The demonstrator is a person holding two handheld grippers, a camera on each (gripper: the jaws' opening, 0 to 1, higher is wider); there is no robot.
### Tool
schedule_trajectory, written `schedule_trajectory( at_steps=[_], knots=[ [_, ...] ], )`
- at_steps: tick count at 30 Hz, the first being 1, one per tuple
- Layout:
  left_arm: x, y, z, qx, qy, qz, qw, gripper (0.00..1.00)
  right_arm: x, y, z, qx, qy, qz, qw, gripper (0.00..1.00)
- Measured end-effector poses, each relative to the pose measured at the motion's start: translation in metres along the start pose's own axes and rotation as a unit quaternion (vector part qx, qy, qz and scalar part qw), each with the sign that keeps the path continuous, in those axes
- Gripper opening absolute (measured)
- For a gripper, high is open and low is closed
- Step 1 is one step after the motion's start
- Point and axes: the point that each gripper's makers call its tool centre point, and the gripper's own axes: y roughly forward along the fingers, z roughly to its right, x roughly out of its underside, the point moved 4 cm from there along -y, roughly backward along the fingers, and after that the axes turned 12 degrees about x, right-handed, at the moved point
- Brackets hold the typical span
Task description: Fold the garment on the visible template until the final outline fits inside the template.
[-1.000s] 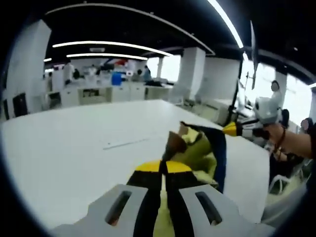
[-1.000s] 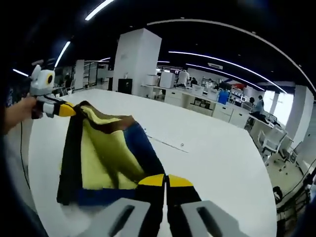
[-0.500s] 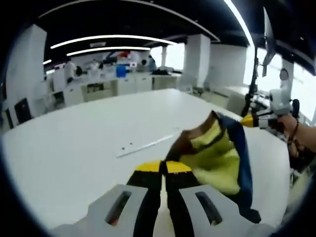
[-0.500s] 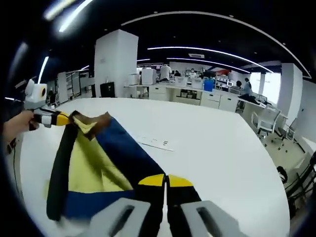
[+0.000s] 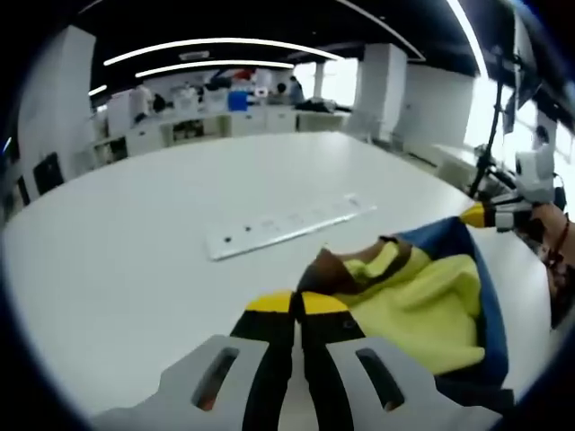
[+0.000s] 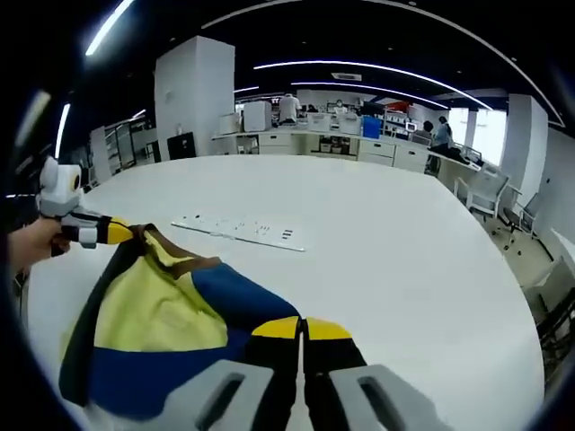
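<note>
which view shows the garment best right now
The right gripper view. There the garment spreads out from the left gripper to the right gripper, its yellow, blue and brown panels open to the camera. The left gripper view shows the garment bunched and foreshortened beside its own gripper.

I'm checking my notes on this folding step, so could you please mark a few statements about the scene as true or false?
1. Both tools grip the garment. True: the left tool and right tool are each shut on an edge.
2. The garment is plain red. False: it is yellow, blue and brown.
3. A pale strip lies on the white table. True.
4. The garment lies folded flat. False: it hangs bunched between the tools.
</note>
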Motion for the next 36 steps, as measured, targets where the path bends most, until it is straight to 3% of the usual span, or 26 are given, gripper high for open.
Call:
schedule_trajectory(
  at_steps=[3, 4, 7, 11, 15, 19, 26, 28, 36],
  knots=[
    [0.008, 0.005, 0.001, 0.013, -0.067, -0.002, 0.9977, 0.0, 0.006, 0.001, -0.004, -0.004, 0.013, -0.015, 0.9998, 0.0],
    [0.008, 0.004, 0.001, 0.011, -0.071, 0.002, 0.9974, 0.0, 0.008, 0.003, -0.004, -0.003, 0.013, -0.017, 0.9998, 0.0],
    [0.007, 0.002, -0.001, -0.002, -0.057, -0.003, 0.9984, 0.01, 0.01, 0.002, -0.006, -0.003, 0.022, -0.022, 0.9995, 0.0],
    [0.0, -0.002, 0.002, -0.013, -0.032, 0.004, 0.9994, 0.22, 0.007, -0.002, -0.008, -0.006, 0.058, -0.025, 0.998, 0.01],
    [-0.007, -0.011, 0.009, -0.01, -0.03, 0.016, 0.9994, 0.35, 0.0, -0.011, -0.01, -0.015, 0.083, -0.018, 0.9963, 0.29],
    [-0.008, -0.023, 0.026, 0.002, -0.015, 0.019, 0.9997, 0.48, -0.004, -0.021, -0.017, -0.032, 0.099, -0.023, 0.9943, 0.48],
    [0.002, -0.047, 0.063, 0.022, 0.035, 0.019, 0.9989, 0.65, 0.008, -0.052, -0.041, -0.067, 0.089, -0.053, 0.9923, 0.66],
    [0.008, -0.054, 0.076, 0.026, 0.063, 0.007, 0.9977, 0.64, 0.012, -0.06, -0.05, -0.082, 0.082, -0.06, 0.9914, 0.66],
    [0.02, -0.07, 0.127, 0.073, 0.074, 0.022, 0.9943, 0.72, 0.031, -0.085, -0.073, -0.103, 0.072, -0.071, 0.9895, 0.7]
  ],
)
